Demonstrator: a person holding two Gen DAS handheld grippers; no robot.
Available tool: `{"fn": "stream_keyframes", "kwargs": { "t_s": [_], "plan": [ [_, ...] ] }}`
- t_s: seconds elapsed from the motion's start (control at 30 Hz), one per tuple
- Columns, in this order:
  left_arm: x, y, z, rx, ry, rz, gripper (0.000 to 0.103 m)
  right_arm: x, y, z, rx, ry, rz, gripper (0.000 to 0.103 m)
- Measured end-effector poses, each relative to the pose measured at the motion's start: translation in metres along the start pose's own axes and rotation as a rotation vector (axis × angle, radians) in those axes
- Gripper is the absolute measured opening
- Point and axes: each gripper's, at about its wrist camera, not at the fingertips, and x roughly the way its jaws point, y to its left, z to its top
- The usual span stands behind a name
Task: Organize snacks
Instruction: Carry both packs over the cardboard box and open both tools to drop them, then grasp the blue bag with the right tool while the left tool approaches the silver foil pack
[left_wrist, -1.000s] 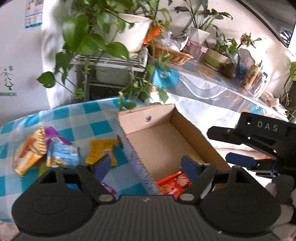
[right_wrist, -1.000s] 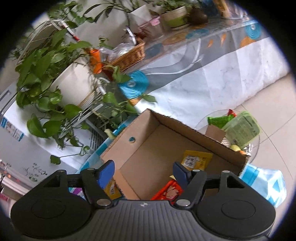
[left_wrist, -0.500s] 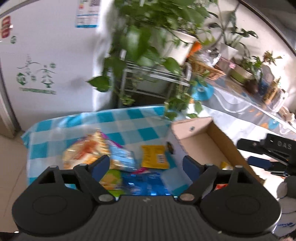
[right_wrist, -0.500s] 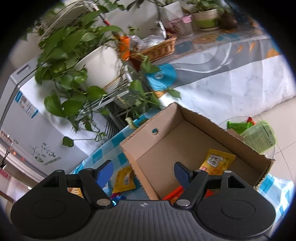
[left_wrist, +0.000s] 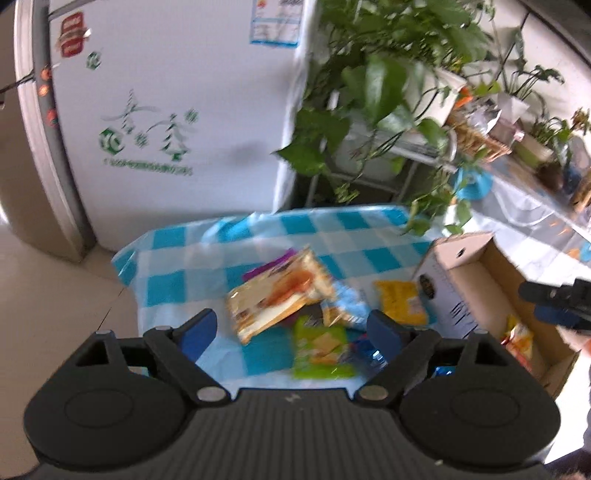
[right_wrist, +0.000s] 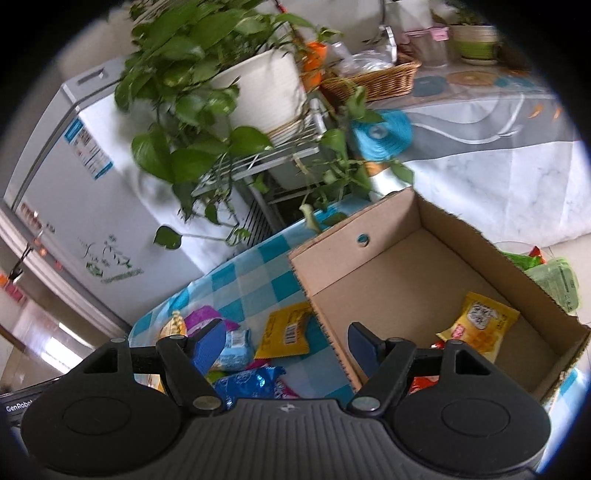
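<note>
Left tool (left_wrist: 291, 332) swung from box (left_wrist: 480, 273) to snack pile (left_wrist: 295, 299), jaws opening.

Bright, even daylight. The left wrist view is motion-blurred, smearing the snack packets (left_wrist: 280, 295); the right view is sharper, with dark fisheye corners.

A home: fridge (left_wrist: 177, 122), potted plants (right_wrist: 207, 92), checked tablecloth (left_wrist: 258, 251).

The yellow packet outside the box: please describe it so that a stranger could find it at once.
Find the blue-checked tablecloth and the open cardboard box on it. The yellow packet lies flat on the cloth against the box's outer wall. Unlike the yellow packet inside the box, it shows a barcode.
</note>
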Motion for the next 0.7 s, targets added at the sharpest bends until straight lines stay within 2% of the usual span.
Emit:
{"fn": "stream_keyframes", "kwargs": {
  "t_s": [0.2,0.33,0.47,0.7],
  "plan": [
    [0.013,0.021,-0.037,0.036,0.111,0.033,0.090,0.013,0.015,-0.007,-0.018,0.061,0.055,0.079],
    [0.022,0.028,-0.061,0.100,0.184,0.038,0.090,0.020,0.026,-0.012,-0.054,0.096,0.075,0.080],
    [0.024,0.031,-0.077,0.186,0.222,-0.019,0.090,0.030,0.034,-0.017,-0.068,0.135,0.076,0.080],
    [0.030,0.035,-0.097,0.392,0.282,-0.042,0.090,0.038,0.040,-0.025,-0.077,0.176,0.073,0.081]
  ]
}}
